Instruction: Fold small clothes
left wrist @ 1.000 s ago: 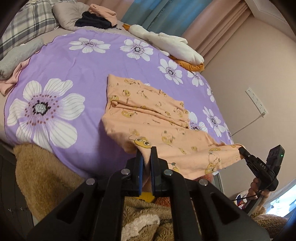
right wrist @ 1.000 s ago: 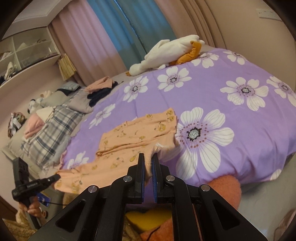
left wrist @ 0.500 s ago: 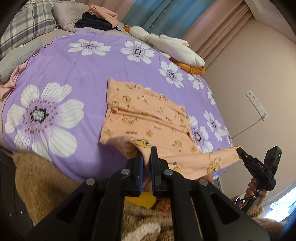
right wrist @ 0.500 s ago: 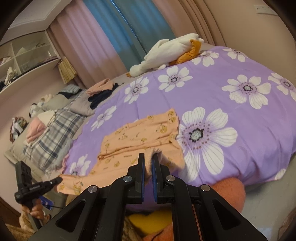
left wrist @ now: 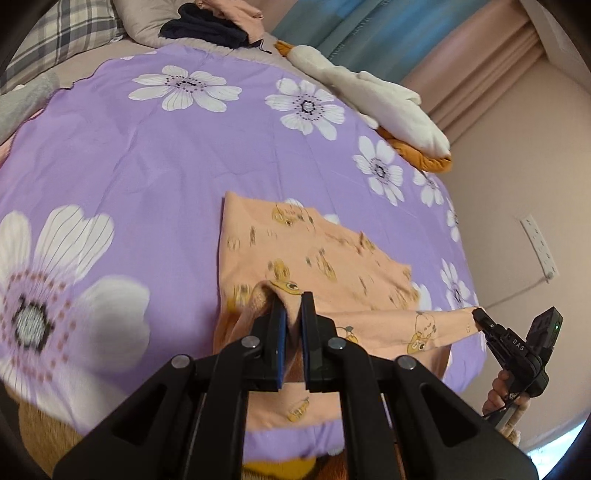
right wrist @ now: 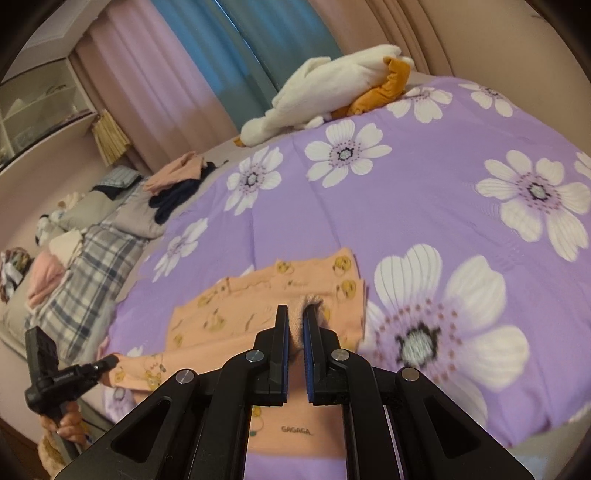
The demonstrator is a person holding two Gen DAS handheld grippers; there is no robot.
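A small peach garment (left wrist: 317, 258) with yellow cartoon prints lies on the purple flowered bedspread (left wrist: 155, 155). Its near edge is lifted and stretched between my two grippers. My left gripper (left wrist: 290, 302) is shut on one corner of that edge. My right gripper (right wrist: 295, 314) is shut on the other corner and also shows in the left wrist view (left wrist: 480, 317). The garment (right wrist: 266, 299) in the right wrist view hangs under the jaws, with its far part flat on the bedspread (right wrist: 424, 192). My left gripper shows there at the lower left (right wrist: 110, 360).
A white and orange plush toy (left wrist: 384, 103) lies at the far side of the bed. A pile of dark and pink clothes (left wrist: 218, 22) and plaid bedding (right wrist: 88, 254) lie by the pillows. A wall with a socket (left wrist: 539, 243) is at the right.
Both grippers have carried the garment's held edge forward over the bed, toward its far edge. The lifted part now hangs over the flat part.
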